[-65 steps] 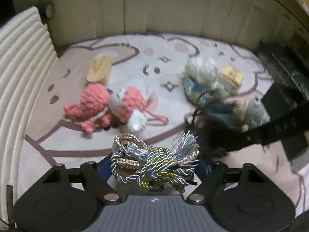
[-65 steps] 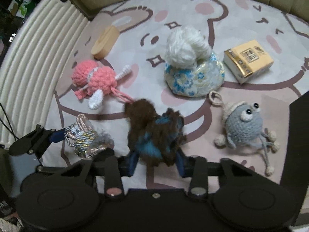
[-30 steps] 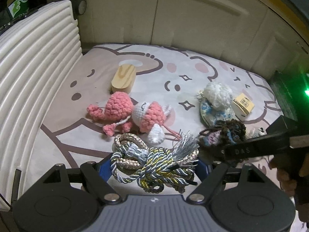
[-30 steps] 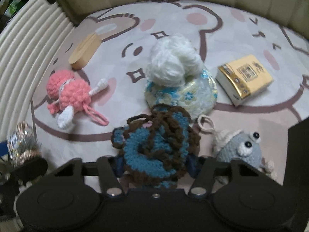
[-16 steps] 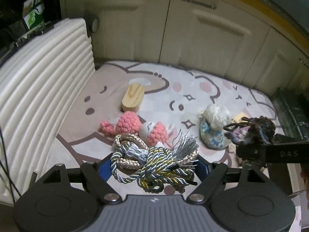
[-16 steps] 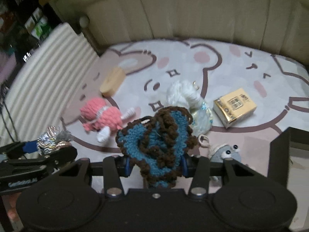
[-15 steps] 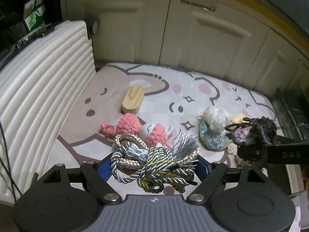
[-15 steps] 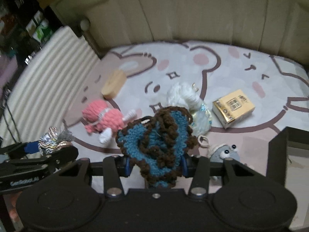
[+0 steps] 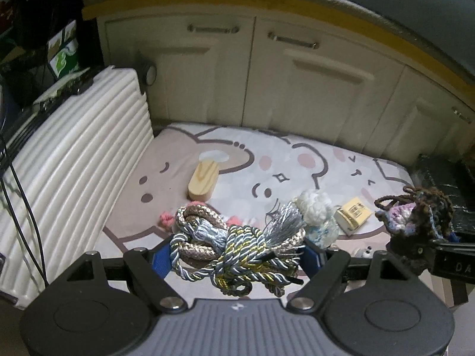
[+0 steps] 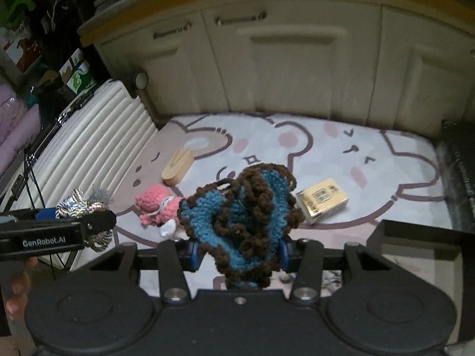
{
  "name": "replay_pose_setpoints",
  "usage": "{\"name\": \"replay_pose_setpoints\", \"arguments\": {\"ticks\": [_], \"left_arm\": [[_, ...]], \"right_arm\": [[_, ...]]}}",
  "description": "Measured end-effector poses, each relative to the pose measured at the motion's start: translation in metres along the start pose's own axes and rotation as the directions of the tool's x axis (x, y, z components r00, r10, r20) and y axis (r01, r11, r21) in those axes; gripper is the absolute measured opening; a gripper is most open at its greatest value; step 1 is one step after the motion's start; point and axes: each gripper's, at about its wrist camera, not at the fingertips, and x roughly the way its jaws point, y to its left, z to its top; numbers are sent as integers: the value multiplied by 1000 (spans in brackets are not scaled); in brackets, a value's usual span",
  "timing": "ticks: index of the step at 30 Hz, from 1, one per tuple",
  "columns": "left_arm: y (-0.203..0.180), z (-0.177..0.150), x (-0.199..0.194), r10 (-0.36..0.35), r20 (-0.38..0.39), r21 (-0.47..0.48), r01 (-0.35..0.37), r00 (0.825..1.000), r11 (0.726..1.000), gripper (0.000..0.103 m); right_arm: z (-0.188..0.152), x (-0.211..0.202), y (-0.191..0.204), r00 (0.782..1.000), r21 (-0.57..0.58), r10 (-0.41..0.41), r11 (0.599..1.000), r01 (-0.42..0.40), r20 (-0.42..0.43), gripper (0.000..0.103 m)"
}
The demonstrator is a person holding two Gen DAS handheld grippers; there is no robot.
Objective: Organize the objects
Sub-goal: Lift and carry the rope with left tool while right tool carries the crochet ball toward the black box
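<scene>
A: What is the left gripper [image 9: 237, 256] carrying?

B: A knotted bundle of cord [image 9: 234, 252], silver, gold and beige, with a grey tassel. The jaws are closed on it from both sides and it fills the gap between them, raised above the mat [image 9: 297, 160].

A: And the right gripper [image 10: 236, 250]?

B: Its jaws are clamped on a crocheted piece [image 10: 240, 219], blue with a curly brown edge, which bulges up and forward past the fingertips. It too is off the mat.

A: What lies beyond the jaws?

B: Ahead of the right jaws and to their left, a pink crocheted toy [image 10: 157, 204] lies on the mat. Farther ahead on that side is a wooden block [image 10: 177, 167]. To their right sits a yellow box [image 10: 322, 200]. From the left gripper, a white pom-pom on a floral pouch [image 9: 316, 216] shows just past its right jaw.

A: And around the mat?

B: A ribbed white suitcase [image 9: 68, 160] along the left, cream cabinet doors [image 9: 267, 83] at the far end.
</scene>
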Motion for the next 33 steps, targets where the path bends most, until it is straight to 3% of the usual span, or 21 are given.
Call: {"name": "replay_pose_setpoints", "arguments": {"ticks": [11, 20, 33], "left_arm": [[-45, 17, -23, 26, 28, 64, -28, 999, 998, 82], [-90, 25, -22, 17, 34, 109, -21, 999, 994, 82], [-176, 27, 3, -57, 12, 185, 53, 998, 981, 82]], "right_arm": [[6, -39, -23, 994, 48, -79, 996, 75, 73, 50], [5, -64, -73, 977, 125, -189, 976, 177, 97, 50], [-7, -78, -151, 960, 244, -267, 940, 240, 85, 50]]}}
